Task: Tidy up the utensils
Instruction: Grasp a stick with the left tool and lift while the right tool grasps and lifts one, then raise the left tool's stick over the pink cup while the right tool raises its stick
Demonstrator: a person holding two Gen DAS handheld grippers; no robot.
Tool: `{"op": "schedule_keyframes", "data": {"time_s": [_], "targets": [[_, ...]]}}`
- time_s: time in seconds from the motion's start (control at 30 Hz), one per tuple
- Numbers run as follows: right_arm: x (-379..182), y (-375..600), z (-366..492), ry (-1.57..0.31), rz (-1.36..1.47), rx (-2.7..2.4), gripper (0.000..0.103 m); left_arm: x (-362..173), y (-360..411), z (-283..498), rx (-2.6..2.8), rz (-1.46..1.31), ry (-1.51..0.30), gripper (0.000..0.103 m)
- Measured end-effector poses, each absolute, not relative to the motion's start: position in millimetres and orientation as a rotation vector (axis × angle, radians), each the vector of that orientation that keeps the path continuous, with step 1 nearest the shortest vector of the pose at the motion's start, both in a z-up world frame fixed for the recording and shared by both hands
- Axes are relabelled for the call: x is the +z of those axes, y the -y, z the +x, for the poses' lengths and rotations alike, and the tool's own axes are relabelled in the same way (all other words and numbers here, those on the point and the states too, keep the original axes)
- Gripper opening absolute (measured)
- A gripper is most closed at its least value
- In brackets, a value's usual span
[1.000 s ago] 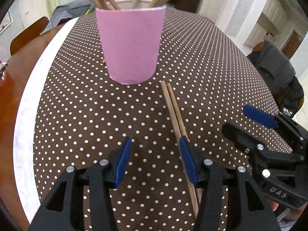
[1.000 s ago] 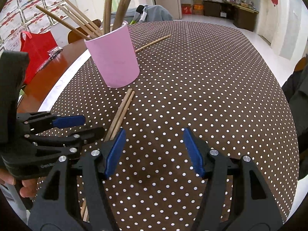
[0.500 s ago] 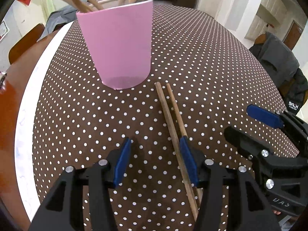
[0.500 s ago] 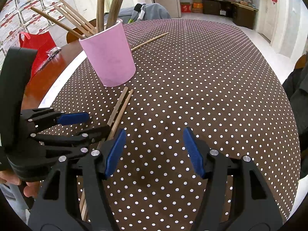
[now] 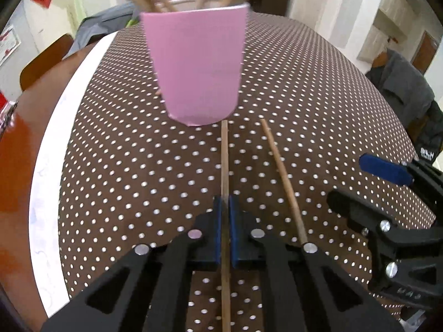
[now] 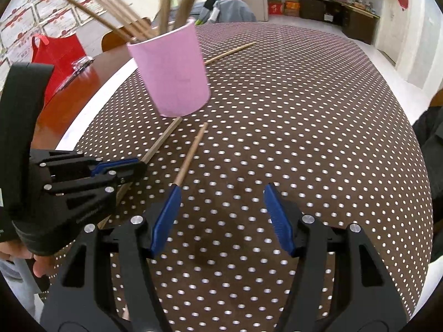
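Observation:
A pink cup [image 5: 197, 63] holding several wooden chopsticks stands on the dotted tablecloth; it also shows in the right wrist view [image 6: 171, 74]. My left gripper [image 5: 224, 215] is shut on one wooden chopstick [image 5: 224, 160] that points at the cup's base. A second chopstick [image 5: 279, 171] lies loose just to its right. In the right wrist view my right gripper [image 6: 223, 213] is open and empty above the cloth, with the loose chopstick [image 6: 191, 155] by its left finger. The left gripper [image 6: 121, 168] shows there holding its chopstick [image 6: 163, 139].
Another chopstick [image 6: 229, 52] lies on the cloth behind the cup. The brown dotted cloth [image 6: 304, 110] covers a round table with a white rim [image 5: 47, 171]. A red bag [image 6: 58, 52] and chairs stand beyond the far left edge.
My left gripper has closed on the left chopstick of the pair and shifted it apart from the other one. Both views have moved closer to the cup. The right gripper stays open.

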State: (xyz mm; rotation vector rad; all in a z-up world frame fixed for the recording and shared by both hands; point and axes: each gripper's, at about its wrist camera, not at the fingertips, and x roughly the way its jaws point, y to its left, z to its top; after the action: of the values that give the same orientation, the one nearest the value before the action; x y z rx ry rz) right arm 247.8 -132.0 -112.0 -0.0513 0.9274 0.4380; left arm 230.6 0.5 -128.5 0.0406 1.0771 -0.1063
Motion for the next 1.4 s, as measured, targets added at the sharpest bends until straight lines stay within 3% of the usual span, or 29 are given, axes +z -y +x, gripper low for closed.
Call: {"op": "schedule_keyframes", "data": {"time_s": [0.27,0.4,0.57,0.9,1.4], "targets": [[-121.8,92.1,252.7,-1.011,-0.137,0.473,0.06,-125.1,-26.0,222.8,-0.115,-0.085,-1.039,0.006],[-126.8,78.3,257.4,-1.034,-0.206,0.455,0.034,-121.6,-29.6,220.4,-0.131,-0.104,-1.024,0.006],[-126.6,71.5,264.6,-1.054,-0.254,0.456,0.014,-116.5,-32.1,215.3,-0.146,-0.119,-1.004,0.006],[-120.8,100.9,262.7,-1.02,-0.123,0.518,0.006,-90.1,-22.5,193.5,-0.204,-0.088,-0.91,0.006],[-51.3,168.6,222.4,-0.708,0.12,0.64,0.006,-29.3,-7.4,158.1,-0.315,-0.06,-0.592,0.006]]}}
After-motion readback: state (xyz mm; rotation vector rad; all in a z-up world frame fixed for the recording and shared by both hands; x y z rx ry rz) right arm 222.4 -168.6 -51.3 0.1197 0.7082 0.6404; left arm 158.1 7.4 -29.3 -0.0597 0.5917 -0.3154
